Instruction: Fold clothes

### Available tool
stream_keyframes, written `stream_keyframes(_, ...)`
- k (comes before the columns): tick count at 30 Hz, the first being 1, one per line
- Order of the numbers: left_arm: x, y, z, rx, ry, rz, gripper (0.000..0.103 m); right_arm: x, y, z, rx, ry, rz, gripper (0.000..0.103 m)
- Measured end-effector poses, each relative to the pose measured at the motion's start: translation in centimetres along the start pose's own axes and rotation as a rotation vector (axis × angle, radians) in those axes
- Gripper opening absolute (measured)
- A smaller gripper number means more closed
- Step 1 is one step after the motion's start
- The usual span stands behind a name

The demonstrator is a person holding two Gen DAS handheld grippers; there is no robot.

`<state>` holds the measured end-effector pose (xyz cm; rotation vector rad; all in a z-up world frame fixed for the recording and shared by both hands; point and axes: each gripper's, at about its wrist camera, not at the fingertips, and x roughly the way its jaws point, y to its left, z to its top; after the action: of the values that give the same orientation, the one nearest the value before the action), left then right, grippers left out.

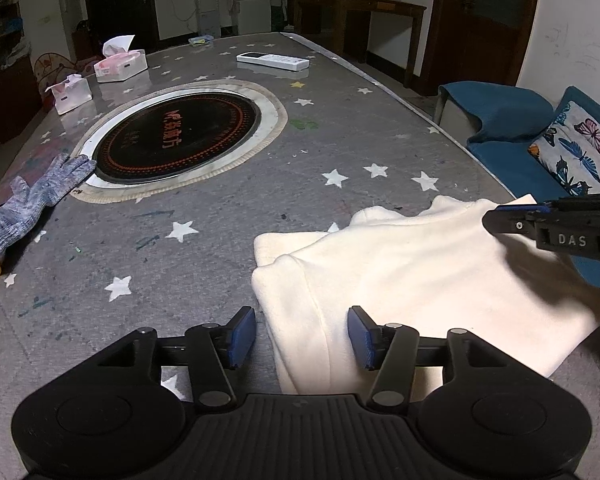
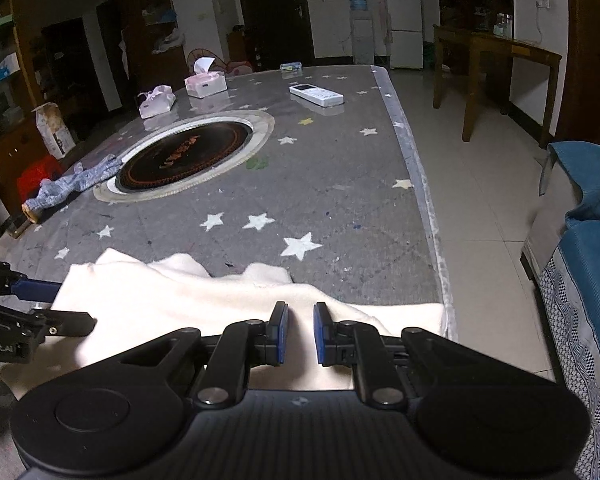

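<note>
While the cream fleece garment [image 1: 400, 280] lay partly folded at the near right corner of the worktop [image 1: 220, 208], its far edge bunched and one layer already doubled over the left side, both tools sat right at it. Left hand-held gripper [image 1: 302, 336] stood wide, pads either side of the garment's left folded edge, nothing pinched. Right hand-held gripper [image 2: 299, 332] stood narrow with a small gap between the pads; cloth showed in that gap, but I couldn't tell if it was actually clamped or just hovering over it. Fabric read as soft, thick, light, limp: it would sag and slide on itself, no stiffness to carry a crease, though the pile should give the pads decent friction. Best hold, by my guess, was at a doubled edge or corner, catching all layers so the under layer wouldn't drag behind; the right edge hung close to the worktop's rim, so pulling that way risked it slipping off. Further out: a blue knit glove [image 1: 24, 204] at the left edge, a round black inset hob [image 1: 176, 140] mid-worktop, two tissue packs [image 1: 120, 65], a white remote [image 1: 272, 60], all well apart from the garment. Blue sofa [image 2: 588, 240] stood off to the right.
</note>
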<state>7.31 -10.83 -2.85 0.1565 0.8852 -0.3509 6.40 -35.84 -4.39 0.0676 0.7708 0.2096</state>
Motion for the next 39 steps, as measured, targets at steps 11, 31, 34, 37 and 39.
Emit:
stream_keyframes(11,0.0,0.5,0.2,-0.008,0.003,0.011,0.057,1.9,1.6,0.8,-0.03,0.003,0.025,0.017)
stream_keyframes(31,0.1,2.3,0.4,-0.043,-0.002,0.041,0.058,2.6,6.4,1.0,-0.137,0.018,0.088,0.018)
stream_keyframes(34,-0.2,2.6,0.2,-0.047,-0.004,0.043,0.058,1.9,6.8,1.3,-0.14,0.008,0.097,0.018)
stream_keyframes(37,-0.4,2.7,0.0,-0.045,-0.005,0.043,0.058,0.4,7.8,0.8,-0.177,0.001,0.142,0.018)
stream_keyframes(39,-0.5,2.6,-0.1,-0.043,-0.007,0.044,0.058,-0.6,8.6,0.3,-0.209,0.005,0.168,0.018)
